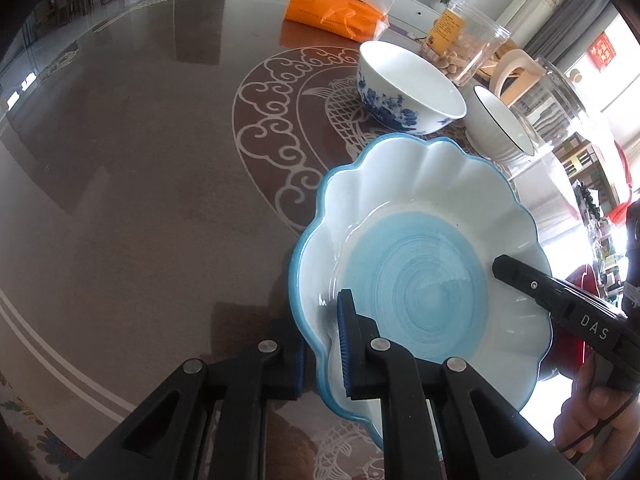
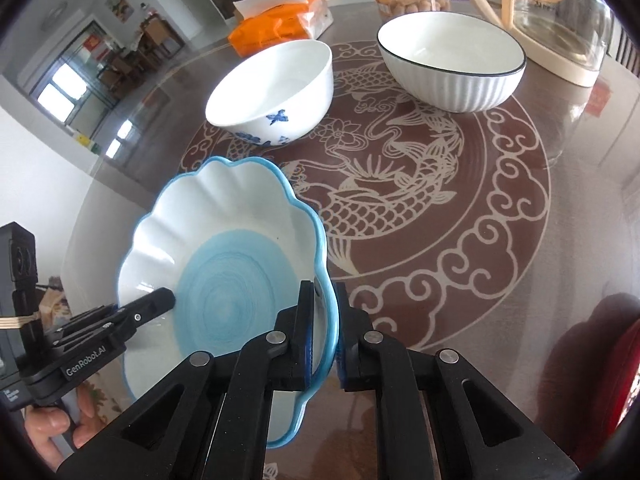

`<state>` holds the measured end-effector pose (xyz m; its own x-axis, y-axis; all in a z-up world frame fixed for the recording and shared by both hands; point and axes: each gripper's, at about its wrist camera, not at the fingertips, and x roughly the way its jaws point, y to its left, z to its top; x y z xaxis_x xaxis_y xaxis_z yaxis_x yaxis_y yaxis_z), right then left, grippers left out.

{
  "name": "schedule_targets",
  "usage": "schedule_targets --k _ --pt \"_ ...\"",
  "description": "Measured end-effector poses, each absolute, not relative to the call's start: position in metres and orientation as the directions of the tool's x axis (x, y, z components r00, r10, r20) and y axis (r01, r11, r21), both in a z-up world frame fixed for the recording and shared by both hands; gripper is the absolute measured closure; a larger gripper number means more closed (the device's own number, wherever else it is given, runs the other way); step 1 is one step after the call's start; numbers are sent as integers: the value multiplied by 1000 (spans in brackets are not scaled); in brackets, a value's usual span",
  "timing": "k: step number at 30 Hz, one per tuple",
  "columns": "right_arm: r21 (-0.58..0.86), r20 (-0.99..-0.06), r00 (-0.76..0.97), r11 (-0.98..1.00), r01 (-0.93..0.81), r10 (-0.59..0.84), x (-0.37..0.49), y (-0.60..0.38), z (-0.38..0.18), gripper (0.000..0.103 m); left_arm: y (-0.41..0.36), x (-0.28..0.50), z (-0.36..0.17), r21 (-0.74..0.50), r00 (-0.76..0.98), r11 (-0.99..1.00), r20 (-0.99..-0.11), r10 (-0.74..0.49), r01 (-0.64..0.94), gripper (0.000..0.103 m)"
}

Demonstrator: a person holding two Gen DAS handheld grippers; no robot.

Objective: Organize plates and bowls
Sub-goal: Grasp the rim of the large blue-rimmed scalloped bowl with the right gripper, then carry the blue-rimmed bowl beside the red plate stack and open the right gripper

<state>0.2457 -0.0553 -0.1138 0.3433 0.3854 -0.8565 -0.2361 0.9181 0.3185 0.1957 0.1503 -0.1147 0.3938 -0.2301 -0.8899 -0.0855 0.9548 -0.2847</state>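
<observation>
A scalloped blue-and-white plate (image 1: 420,264) is held tilted above the table by both grippers. My left gripper (image 1: 323,340) is shut on the plate's left rim. My right gripper (image 2: 323,332) is shut on the plate's (image 2: 224,248) right rim; its finger also shows in the left wrist view (image 1: 560,304). A white bowl with blue flowers (image 1: 404,88) (image 2: 276,88) stands behind the plate. A ribbed white bowl with a dark rim (image 1: 500,124) (image 2: 452,64) stands to its right.
The glass-topped table (image 1: 140,160) has a round dragon pattern (image 2: 460,200). At the back are an orange packet (image 1: 336,12), a clear jar of snacks (image 1: 460,44) and a glass kettle with a cream handle (image 2: 560,20).
</observation>
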Motion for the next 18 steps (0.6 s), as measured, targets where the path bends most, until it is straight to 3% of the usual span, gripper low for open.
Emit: schedule_targets --k 13,18 --pt "331 -882 316 937 -114 350 173 -142 -119 92 67 148 -119 -301 370 953 -883 -288 23 91" --pt "338 -874 340 937 -91 348 168 -159 -129 91 52 147 -117 -228 409 971 -882 -235 65 90"
